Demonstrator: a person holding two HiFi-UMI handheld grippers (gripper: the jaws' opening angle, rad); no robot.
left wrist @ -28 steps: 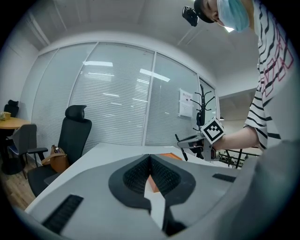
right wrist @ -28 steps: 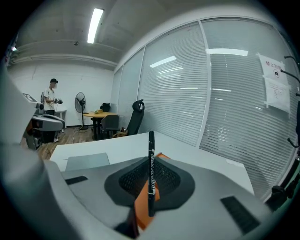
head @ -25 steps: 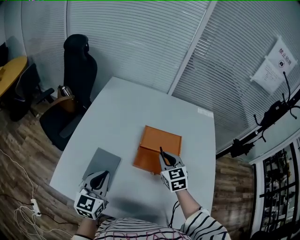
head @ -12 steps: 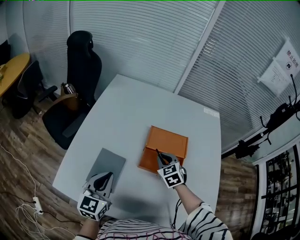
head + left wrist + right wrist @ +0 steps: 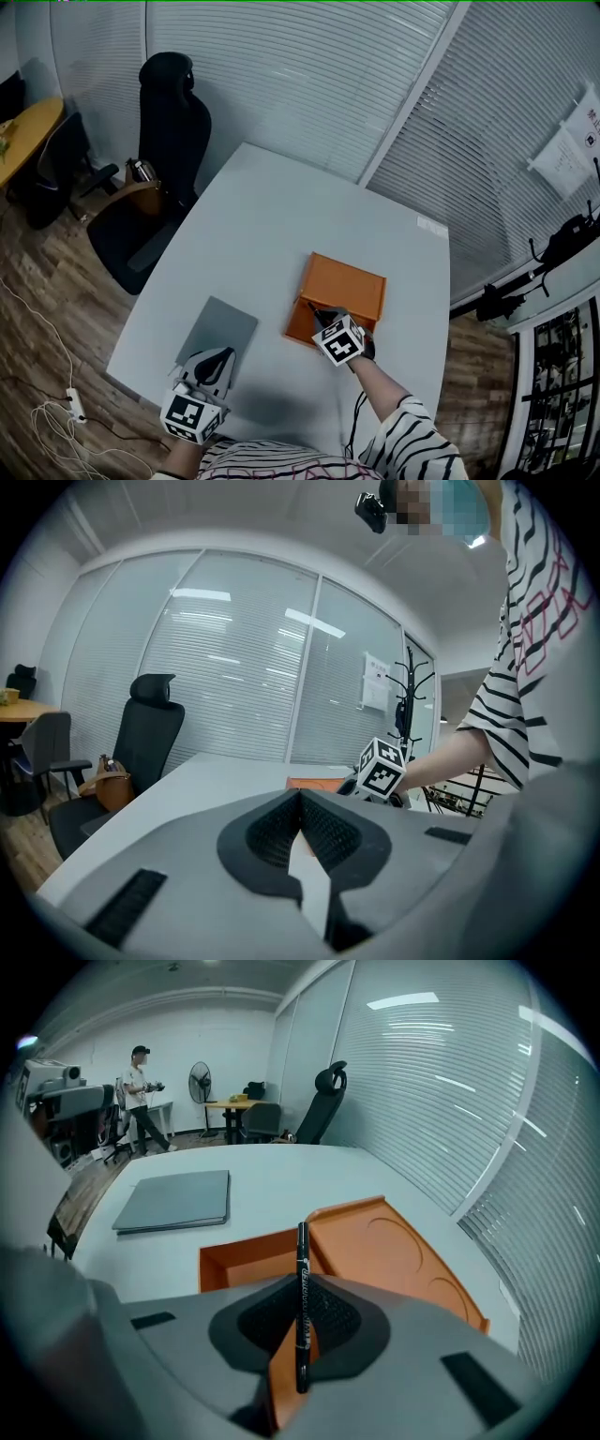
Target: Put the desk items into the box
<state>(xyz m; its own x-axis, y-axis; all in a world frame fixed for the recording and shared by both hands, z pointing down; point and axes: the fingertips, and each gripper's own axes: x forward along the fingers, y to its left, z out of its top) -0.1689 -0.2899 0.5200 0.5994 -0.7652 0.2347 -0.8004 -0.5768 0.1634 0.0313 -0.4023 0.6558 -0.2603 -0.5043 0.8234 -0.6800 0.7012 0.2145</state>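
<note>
Looking from the head view, we hold the right gripper over the orange box; the grey folder lies outside, by the left gripper. Left gripper view: jaws together, empty. Right gripper view: a black marker clamped, not yet dropped; box floor mostly hidden.

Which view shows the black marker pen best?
The right gripper view: the thin black marker pen stands clamped in the right claw, full length. Head view shows only its tip; left gripper view shows none.

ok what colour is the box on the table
The box is orange, plain with no pattern; it shows best in the right gripper view.
</note>
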